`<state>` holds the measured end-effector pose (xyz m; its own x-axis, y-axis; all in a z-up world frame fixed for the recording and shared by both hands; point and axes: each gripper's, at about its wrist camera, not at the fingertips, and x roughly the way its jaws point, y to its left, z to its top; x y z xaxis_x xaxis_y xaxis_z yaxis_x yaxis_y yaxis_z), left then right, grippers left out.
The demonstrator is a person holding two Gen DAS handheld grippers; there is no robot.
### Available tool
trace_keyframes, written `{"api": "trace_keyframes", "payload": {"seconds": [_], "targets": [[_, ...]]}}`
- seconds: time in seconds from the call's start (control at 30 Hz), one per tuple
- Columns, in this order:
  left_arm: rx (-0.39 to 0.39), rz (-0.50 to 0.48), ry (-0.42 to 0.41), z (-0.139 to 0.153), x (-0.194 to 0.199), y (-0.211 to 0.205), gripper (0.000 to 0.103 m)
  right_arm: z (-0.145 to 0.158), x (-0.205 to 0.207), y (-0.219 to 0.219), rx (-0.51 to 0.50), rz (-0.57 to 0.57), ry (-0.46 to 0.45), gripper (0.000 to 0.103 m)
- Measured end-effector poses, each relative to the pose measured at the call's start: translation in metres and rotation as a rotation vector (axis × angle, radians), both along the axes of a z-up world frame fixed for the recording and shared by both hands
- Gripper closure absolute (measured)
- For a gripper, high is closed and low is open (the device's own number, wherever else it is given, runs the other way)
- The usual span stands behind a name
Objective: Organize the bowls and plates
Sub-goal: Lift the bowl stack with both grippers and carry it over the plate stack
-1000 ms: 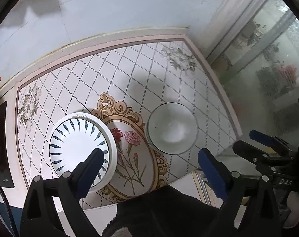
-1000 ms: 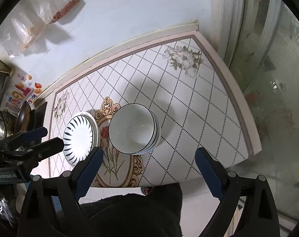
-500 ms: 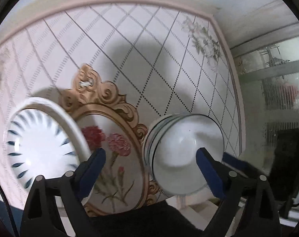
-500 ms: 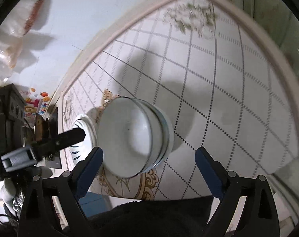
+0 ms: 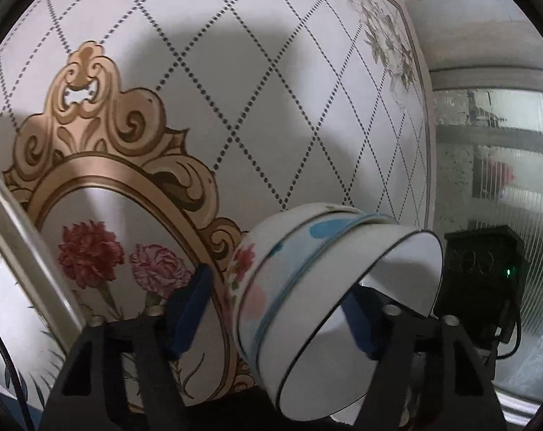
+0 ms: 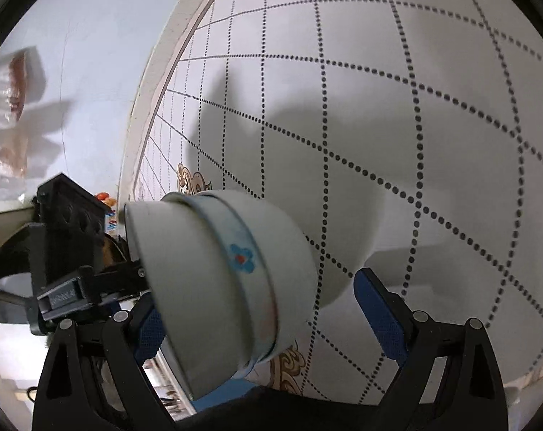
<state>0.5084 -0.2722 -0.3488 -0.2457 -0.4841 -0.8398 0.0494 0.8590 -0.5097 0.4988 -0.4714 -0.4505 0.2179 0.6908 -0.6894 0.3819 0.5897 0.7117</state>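
Note:
A stack of nested white bowls with floral prints (image 5: 300, 287) stands on the patterned table mat, filling the gap between the fingers of both grippers. My left gripper (image 5: 275, 312) is open with its jaws either side of the stack's rim; the right finger sits inside the top bowl. My right gripper (image 6: 264, 316) is open around the same stack (image 6: 235, 280) from the other side. A white plate with blue leaf marks (image 5: 16, 269) lies at the far left of the left wrist view.
The mat (image 5: 235, 72) has a diamond dot grid and a gold-framed flower medallion (image 5: 102, 194). The other gripper's black body shows in each view (image 5: 483, 287) (image 6: 70, 251). A frosted window (image 5: 505, 179) is at the right; a white wall (image 6: 92, 72) is behind.
Both grippers have dropped from high above the table down to the bowl stack, which now sits between their open fingers. The bowls and the plate have not moved.

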Motion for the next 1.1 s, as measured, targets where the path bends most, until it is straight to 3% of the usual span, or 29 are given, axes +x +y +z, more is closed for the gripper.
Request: {"api": "trace_keyframes", "payload": {"seconds": [0.3,0.8,1.1], "targets": [[0.002,0.051,-0.028,0.000,-0.005,0.009,0.052,-0.005,0.013,0.006,0.025,0.024,-0.054,0.038],[0.060,0.085,-0.045,0.006,-0.010,0.013,0.054,0.005,0.017,0.017,-0.059,0.062,-0.065,0.043],[0.086,0.095,-0.061,0.019,-0.008,0.023,0.054,0.013,0.021,0.022,-0.047,0.069,-0.069,0.043]]}}
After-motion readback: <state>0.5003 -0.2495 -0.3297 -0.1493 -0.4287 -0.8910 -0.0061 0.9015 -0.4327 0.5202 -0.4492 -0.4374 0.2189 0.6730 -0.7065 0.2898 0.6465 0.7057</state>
